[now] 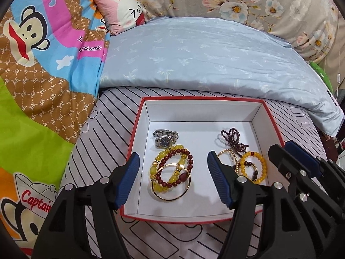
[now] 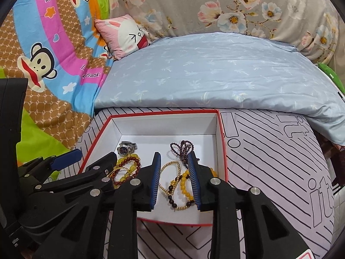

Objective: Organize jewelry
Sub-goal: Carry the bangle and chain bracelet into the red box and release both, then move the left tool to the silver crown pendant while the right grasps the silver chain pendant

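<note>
A red box (image 1: 278, 125) with a white inside lies on the bed. Its left half holds a silver watch (image 1: 165, 139) and a heap of yellow and red bead bracelets with a gold bangle (image 1: 170, 172). My left gripper (image 1: 173, 157) hangs open over that heap, touching nothing. The right half holds a dark purple bead strand (image 2: 181, 149), a gold bead chain (image 2: 170, 168) and a yellow bead bracelet (image 2: 185, 185). My right gripper (image 2: 174, 154) is narrowly open above them, with the chain lying loose beneath its pads. Nothing is held.
The box rests on a grey striped sheet (image 2: 269, 161). A light blue pillow (image 1: 204, 54) lies just behind it, with a cartoon monkey quilt (image 1: 43, 64) on the left, a pink rabbit cushion (image 1: 123, 8) and a floral quilt (image 1: 237, 0) at the back.
</note>
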Action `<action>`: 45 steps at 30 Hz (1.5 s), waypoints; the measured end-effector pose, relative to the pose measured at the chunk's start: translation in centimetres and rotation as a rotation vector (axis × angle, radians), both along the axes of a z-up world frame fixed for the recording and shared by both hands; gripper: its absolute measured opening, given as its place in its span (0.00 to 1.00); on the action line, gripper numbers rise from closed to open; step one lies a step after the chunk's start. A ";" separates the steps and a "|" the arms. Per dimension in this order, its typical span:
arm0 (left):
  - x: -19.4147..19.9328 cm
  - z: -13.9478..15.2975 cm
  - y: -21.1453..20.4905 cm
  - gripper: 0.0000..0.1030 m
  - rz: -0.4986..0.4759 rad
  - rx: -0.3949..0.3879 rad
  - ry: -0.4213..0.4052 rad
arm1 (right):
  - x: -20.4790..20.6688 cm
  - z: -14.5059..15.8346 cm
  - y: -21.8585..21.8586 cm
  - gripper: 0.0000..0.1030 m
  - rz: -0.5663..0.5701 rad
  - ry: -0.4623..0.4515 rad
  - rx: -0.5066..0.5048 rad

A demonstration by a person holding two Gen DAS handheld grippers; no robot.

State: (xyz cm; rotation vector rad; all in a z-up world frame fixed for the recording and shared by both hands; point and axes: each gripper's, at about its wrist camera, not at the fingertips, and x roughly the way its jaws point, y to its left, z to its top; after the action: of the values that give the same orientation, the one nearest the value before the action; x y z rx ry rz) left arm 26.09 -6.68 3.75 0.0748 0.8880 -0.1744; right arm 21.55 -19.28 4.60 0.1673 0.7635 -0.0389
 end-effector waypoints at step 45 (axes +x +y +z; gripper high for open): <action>-17.1 -6.3 5.7 0.66 0.009 -0.010 0.093 | -17.4 -8.2 0.4 0.39 -0.032 0.176 0.018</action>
State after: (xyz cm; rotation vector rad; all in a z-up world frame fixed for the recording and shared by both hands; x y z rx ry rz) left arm 8.94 -0.95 -2.52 0.0533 0.9795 -0.1747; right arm 4.13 -18.83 -3.57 0.1949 0.9367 -0.0782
